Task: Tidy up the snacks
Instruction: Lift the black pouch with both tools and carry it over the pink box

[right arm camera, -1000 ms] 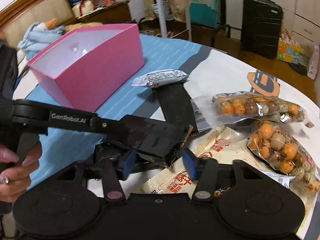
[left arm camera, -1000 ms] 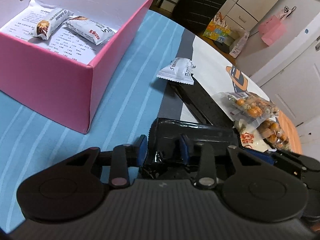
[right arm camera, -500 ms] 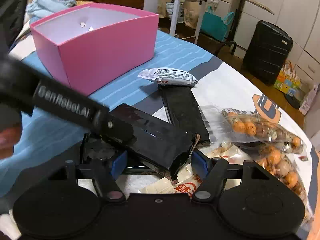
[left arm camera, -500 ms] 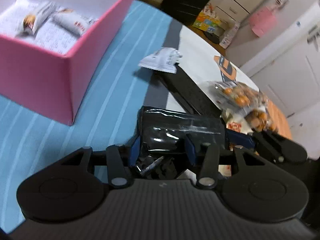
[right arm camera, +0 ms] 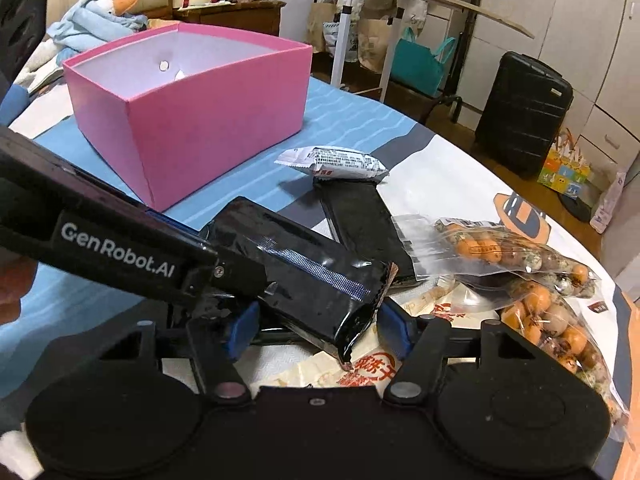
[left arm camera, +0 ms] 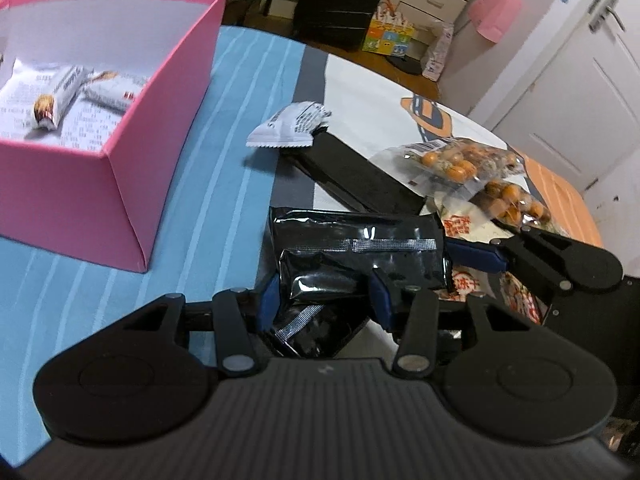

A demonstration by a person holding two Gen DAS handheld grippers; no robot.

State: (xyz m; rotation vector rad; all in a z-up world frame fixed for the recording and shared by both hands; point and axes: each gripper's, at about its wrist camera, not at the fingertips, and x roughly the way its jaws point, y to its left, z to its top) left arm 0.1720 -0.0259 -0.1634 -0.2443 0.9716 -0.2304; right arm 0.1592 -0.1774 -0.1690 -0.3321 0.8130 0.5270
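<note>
- On the tabletop (left arm camera: 224, 152), at five o'clock from the pink box (left arm camera: 100, 184), lies the black foil packet (left arm camera: 360, 248).
- Left gripper (left arm camera: 324, 302): fingers clamped on the packet's crumpled end.
- Right gripper (right arm camera: 320, 330): fingers apart around its other end, having just narrowed.

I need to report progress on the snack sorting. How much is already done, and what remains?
Done: two white snack bars lie inside the pink cardboard box. In hand: the left gripper pinches a glossy black foil packet, and the right gripper frames its other end. Left: a white wrapped bar, a flat black pack, two clear bags of orange nuts and a white-and-red pouch.
</note>
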